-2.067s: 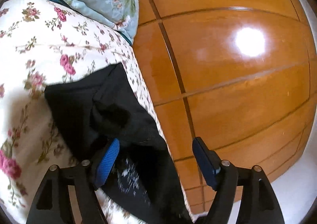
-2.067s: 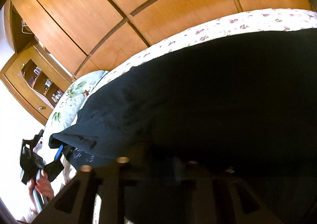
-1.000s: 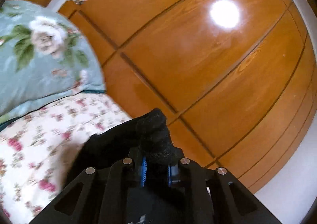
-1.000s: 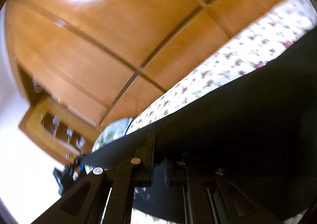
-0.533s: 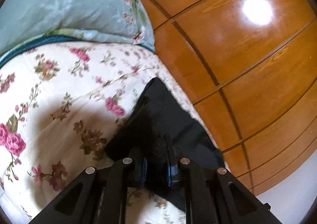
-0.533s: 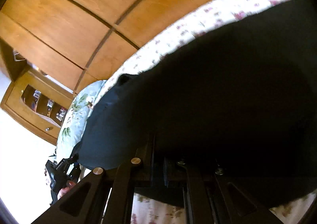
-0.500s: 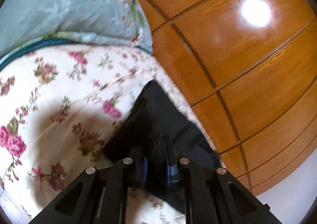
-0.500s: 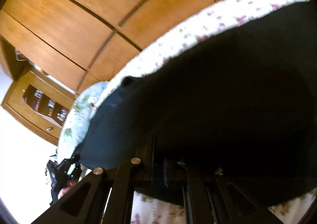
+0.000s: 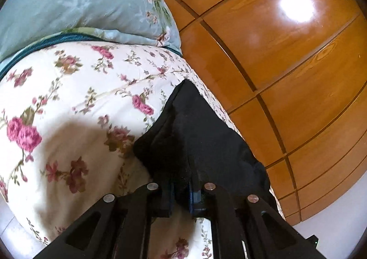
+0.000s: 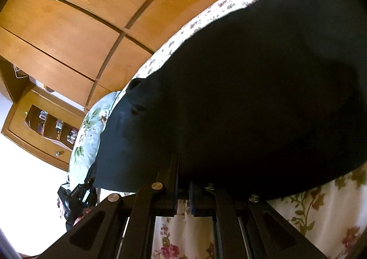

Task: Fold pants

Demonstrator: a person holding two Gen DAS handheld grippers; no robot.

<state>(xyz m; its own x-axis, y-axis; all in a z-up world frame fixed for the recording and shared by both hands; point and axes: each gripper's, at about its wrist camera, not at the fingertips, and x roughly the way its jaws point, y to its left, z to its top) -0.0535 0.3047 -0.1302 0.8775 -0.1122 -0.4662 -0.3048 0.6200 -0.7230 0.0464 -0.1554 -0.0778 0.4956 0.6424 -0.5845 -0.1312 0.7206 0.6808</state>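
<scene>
The black pants [image 10: 240, 98] lie spread over the floral bedspread [image 9: 68, 103]. In the left wrist view one end of the pants [image 9: 195, 135] is bunched between the blue pads of my left gripper [image 9: 181, 194], which is shut on it near the bed's edge. My right gripper [image 10: 182, 190] is shut on the near edge of the pants, with the cloth stretching away from it. The left gripper [image 10: 76, 197] also shows far off at the lower left of the right wrist view.
A pale blue floral pillow [image 9: 75, 2] lies at the head of the bed. Wooden wardrobe doors [image 9: 286, 64] stand close alongside the bed. A wooden cabinet with shelves [image 10: 45, 126] is at the left in the right wrist view.
Both grippers closed on the pants and lifted them about a second ago. They have since come back down, and the cloth now lies lower over the bedspread.
</scene>
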